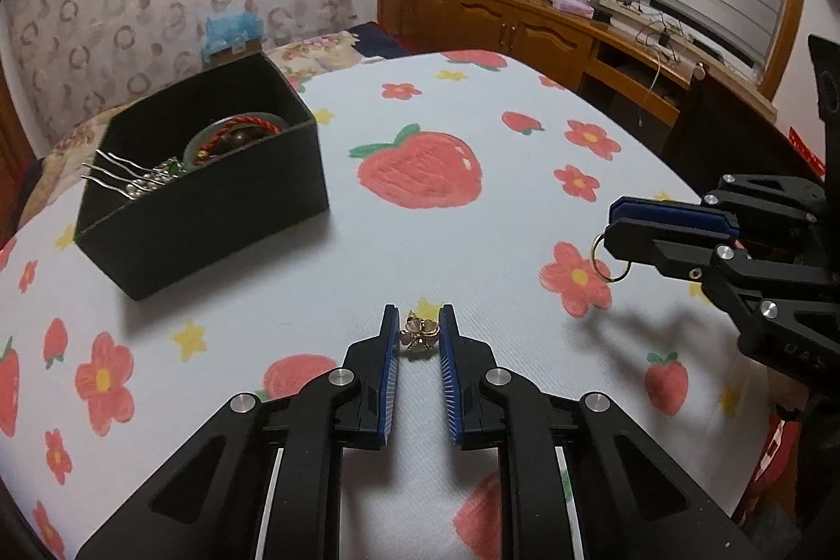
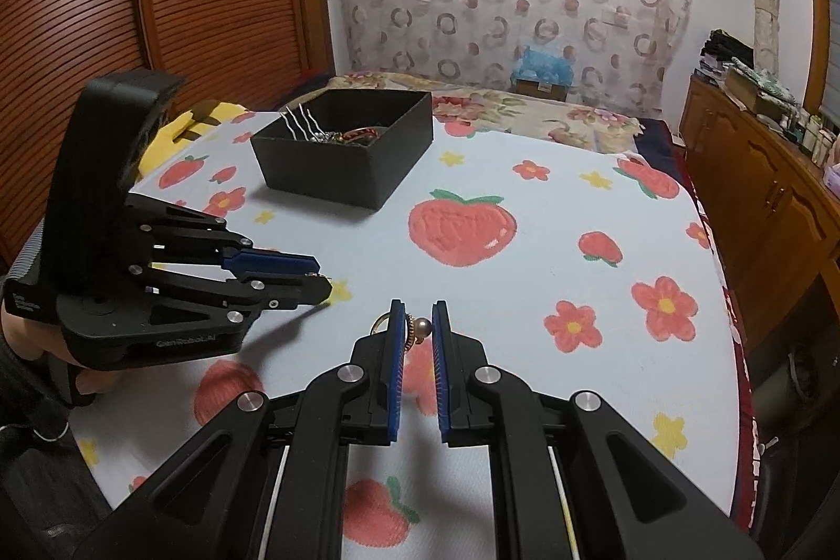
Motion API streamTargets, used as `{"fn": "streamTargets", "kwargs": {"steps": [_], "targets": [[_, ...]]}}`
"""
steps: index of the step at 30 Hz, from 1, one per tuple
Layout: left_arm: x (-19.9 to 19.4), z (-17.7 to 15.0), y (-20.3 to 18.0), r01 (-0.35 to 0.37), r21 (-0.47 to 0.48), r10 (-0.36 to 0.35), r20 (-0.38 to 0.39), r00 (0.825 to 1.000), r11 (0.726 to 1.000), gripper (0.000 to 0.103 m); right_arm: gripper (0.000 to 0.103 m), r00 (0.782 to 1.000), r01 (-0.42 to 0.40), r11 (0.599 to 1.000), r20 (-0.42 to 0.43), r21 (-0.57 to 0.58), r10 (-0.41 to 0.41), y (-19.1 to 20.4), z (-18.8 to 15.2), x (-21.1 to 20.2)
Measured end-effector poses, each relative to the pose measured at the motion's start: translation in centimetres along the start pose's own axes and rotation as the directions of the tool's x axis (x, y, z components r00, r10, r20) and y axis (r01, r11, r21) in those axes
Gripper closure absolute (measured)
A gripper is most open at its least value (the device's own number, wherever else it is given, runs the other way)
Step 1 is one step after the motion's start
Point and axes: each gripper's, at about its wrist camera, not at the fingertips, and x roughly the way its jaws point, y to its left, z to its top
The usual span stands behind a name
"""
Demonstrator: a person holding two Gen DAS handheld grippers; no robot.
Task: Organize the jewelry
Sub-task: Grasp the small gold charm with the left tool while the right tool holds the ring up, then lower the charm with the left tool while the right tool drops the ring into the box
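The left gripper (image 1: 418, 333) is closed around a tiny, light, delicate flower earring (image 1: 418, 335), best pinched across its petals, while the right gripper (image 2: 418, 330) pinches a pearl ring (image 2: 415, 330).

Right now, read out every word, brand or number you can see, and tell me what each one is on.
"GenRobot.AI": pale raised lettering on the black body of the left gripper, right wrist view.
Small pale print on that gripper's handle end: too blurred to read.
Raised letters on the black right gripper body, left wrist view: unreadable.

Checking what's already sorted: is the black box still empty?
No, the black box already holds silver hairpins and a red cord bracelet.
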Motion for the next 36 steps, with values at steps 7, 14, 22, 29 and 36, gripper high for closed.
{"fn": "streamTargets", "kwargs": {"steps": [7,14,22,29,36], "targets": [[-2.0,0.9,1.9,-0.027,-0.029,0.029,0.048,0.998,0.999,0.089,0.091,1.0,-0.013,1.0,0.021,-0.02,0.014,1.0,2.1,0.6],[-3.8,2.5,4.4,-0.065,-0.063,0.071,0.098,0.993,0.996,0.089,0.091,0.998,-0.029,0.999,0.047,-0.039,0.031,1.7,5.5,1.5],[-4.9,4.6,7.1,-0.115,-0.101,0.129,0.148,0.981,0.988,0.089,0.091,0.996,-0.059,0.998,0.067,-0.019,0.06,2.0,9.9,3.4],[-4.7,6.0,9.4,-0.139,-0.142,0.162,0.163,0.973,0.98,0.089,0.091,0.995,-0.074,0.997,0.059,-0.019,0.075,3.2,12.0,5.8],[-5.2,5.6,10.7,-0.156,-0.18,0.187,0.173,0.967,0.971,0.071,0.091,0.996,-0.08,0.997,0.041,-0.025,0.081,3.7,13.2,8.5]]}}
